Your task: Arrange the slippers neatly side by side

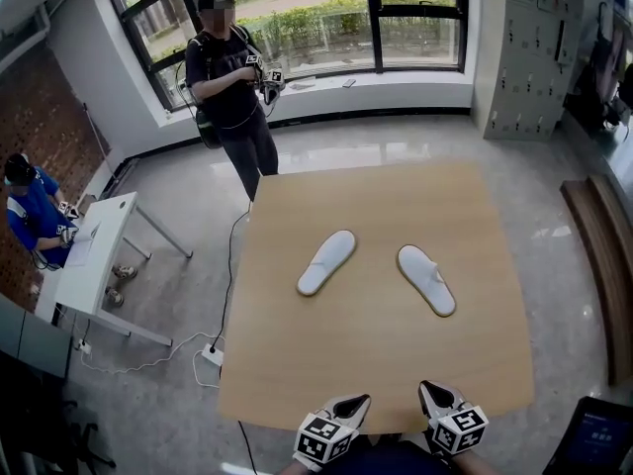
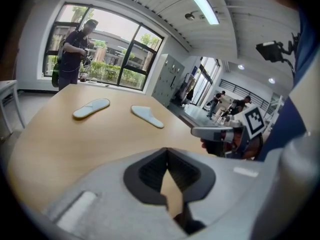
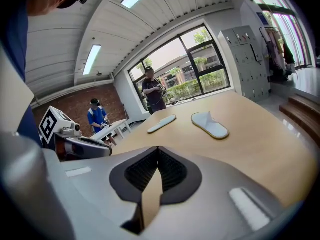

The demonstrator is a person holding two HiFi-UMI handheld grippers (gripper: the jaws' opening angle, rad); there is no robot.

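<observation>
So there are two white slippers sitting around the middle of the table (image 1: 297, 384), and they're not lined up at all. The left slipper (image 1: 326, 262) is slanted one way and the right slipper (image 1: 426, 279) the other. Their ends toward the table's far edge come fairly near each other, and the ends toward the near edge splay well apart. They don't touch, there's bare wood between them. Both lie flat on the tabletop.

Both grippers sit right at the table's near edge, well apart from the slippers. The left gripper (image 1: 358, 402) has its jaws pressed together at the tips with nothing caught in them, just tabletop showing through the little gap behind the pads. Same deal with the right gripper (image 1: 427, 389): jaws closed tip to tip and empty. The two hover side by side, pointing in across the table.

Past the table's far edge a person (image 1: 229, 77) stands in dark clothes by the window (image 1: 326, 13), holding some gear. Off the table's left side there's a white desk (image 1: 94, 255) with another person in blue (image 1: 30, 216) beside it.
</observation>
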